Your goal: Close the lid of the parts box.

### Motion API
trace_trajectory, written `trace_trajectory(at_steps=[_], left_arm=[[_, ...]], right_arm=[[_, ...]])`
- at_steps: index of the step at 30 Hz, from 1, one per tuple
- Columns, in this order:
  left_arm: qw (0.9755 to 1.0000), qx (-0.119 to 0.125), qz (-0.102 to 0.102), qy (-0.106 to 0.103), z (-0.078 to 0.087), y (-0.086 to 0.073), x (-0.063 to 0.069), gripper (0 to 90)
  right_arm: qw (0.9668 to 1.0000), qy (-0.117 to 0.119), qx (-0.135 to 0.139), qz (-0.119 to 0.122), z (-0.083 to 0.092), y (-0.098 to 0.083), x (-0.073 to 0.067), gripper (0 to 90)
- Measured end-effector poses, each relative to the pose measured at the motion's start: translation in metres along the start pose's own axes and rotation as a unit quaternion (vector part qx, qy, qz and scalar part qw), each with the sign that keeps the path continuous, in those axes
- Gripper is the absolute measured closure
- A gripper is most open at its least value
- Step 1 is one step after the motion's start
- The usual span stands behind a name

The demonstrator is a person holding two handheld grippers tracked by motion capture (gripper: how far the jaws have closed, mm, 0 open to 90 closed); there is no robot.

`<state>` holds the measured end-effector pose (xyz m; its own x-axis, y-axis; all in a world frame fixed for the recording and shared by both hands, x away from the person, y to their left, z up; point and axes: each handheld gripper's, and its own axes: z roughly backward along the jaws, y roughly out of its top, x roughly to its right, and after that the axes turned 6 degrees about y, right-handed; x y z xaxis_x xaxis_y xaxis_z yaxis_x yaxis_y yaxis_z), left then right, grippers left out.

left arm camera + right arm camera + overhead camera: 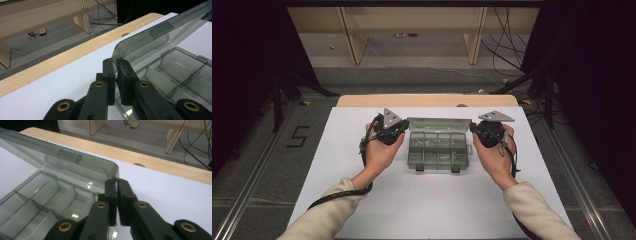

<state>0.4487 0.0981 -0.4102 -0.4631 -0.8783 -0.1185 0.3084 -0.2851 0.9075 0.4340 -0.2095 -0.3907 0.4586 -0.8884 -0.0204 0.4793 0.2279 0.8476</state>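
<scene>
We see the table (362, 210), covered by a white sheet with a strip of light wood along its far edge, and we take the compartment box (437, 150) as our landmark: it sits at the middle of the white sheet, between our two hands.

Our forearms, in cream sleeves, come in from the near edge and angle inward toward the box. The left hand (379, 152) lies just left of the box, palm turned inward, carrying the left gripper (398, 129) up to the lid's left corner. The right hand (494, 157) mirrors it just right of the box, with the right gripper (473, 128) at the lid's right corner.

The box is smoky, see-through grey plastic, divided into rectangular compartments, with two dark latches on its near edge. Its lid (160, 37) stands raised and tilted back from the far side, a moulded tab showing near its edge.

In the left gripper view, the left gripper's jaws are pinched closed on the rounded corner of the lid. In the right gripper view, the right gripper's jaws likewise clamp the lid's (75, 162) opposite corner edge.
</scene>
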Motion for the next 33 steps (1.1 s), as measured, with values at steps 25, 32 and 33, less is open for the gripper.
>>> trace_trajectory(at_steps=[25,32,33], left_arm=[[1.0,0.002,-0.006,-0.006,0.007,-0.011,0.004,86.5],[0.9999,0.001,-0.01,-0.007,0.007,-0.012,0.004,86.8],[0.9999,0.0,-0.011,-0.007,0.008,-0.012,0.004,86.8]], right_arm=[[0.9999,0.007,-0.009,0.009,0.006,-0.009,-0.003,87.6],[0.9999,0.007,-0.01,0.012,0.006,-0.01,-0.003,87.7],[0.9998,0.006,-0.011,0.012,0.007,-0.01,-0.004,87.7]])
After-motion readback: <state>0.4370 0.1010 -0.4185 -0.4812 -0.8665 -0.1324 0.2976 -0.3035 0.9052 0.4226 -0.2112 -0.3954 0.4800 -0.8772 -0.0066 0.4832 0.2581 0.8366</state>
